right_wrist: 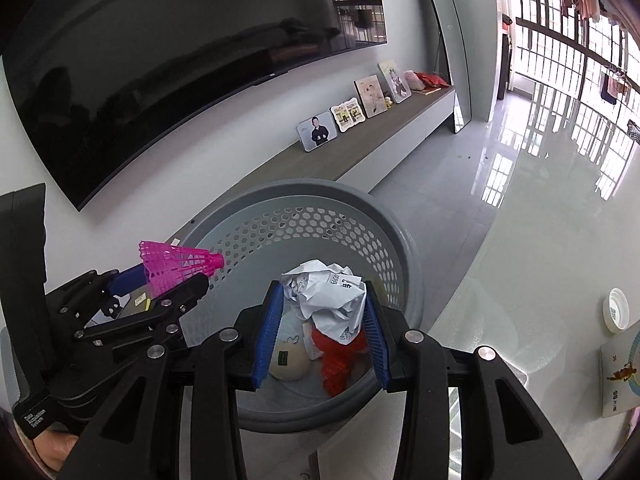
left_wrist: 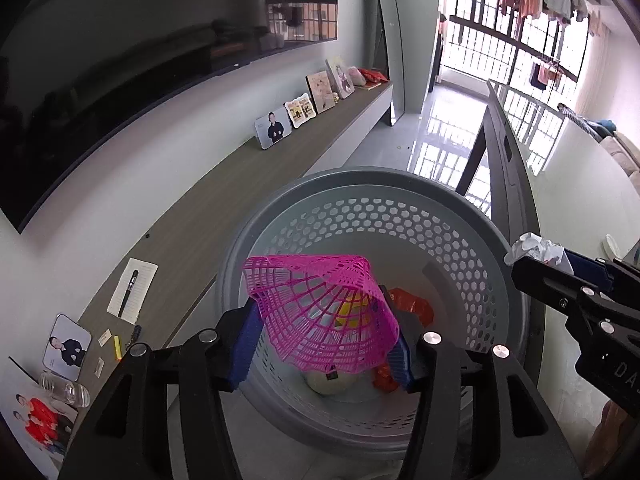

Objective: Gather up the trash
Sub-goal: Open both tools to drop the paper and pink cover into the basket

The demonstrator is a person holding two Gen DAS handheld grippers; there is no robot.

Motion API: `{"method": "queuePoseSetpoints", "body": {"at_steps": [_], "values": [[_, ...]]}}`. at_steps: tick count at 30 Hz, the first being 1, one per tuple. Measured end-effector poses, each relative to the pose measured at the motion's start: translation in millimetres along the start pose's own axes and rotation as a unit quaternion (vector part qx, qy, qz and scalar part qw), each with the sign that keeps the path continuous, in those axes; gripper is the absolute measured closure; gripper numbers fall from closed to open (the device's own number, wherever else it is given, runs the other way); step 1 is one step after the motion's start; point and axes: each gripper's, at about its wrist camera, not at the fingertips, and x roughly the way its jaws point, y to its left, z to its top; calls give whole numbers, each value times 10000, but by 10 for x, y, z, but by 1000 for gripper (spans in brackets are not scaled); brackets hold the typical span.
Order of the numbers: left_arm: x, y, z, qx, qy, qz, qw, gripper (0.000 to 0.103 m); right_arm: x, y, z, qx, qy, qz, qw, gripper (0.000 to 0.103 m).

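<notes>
Pink plastic mesh shuttlecock (left_wrist: 320, 312) sits between the left gripper (left_wrist: 324, 344) pads, crumpled white paper ball (right_wrist: 326, 300) clamped in the right gripper (right_wrist: 320, 336), both over the grey perforated bin (left_wrist: 400, 216) (far-left wall close): light shuttlecock may snag a pad or bounce off the rim.

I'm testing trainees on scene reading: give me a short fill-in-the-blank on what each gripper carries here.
1. The left gripper holds a ____ plastic shuttlecock.
2. The right gripper holds a crumpled ball of ____.
3. Both grippers are above the grey perforated ____.
4. Inside it lies a crumpled ____ plastic bag.

Missing words: pink; paper; basket; red
</notes>
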Motion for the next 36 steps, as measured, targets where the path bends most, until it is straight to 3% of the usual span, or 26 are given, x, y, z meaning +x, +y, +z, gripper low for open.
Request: {"method": "queuePoseSetpoints", "body": {"at_steps": [6, 11, 36], "values": [[5, 63, 10, -95, -26, 59, 9999, 33, -29, -22, -35, 20, -90, -28, 10000, 45], [-9, 46, 6, -88, -26, 118, 9999, 33, -36, -11, -61, -9, -73, -50, 10000, 45], [-246, 15, -18, -55, -230, 371, 9990, 12, -316, -123, -231, 197, -323, -163, 9991, 45]]}}
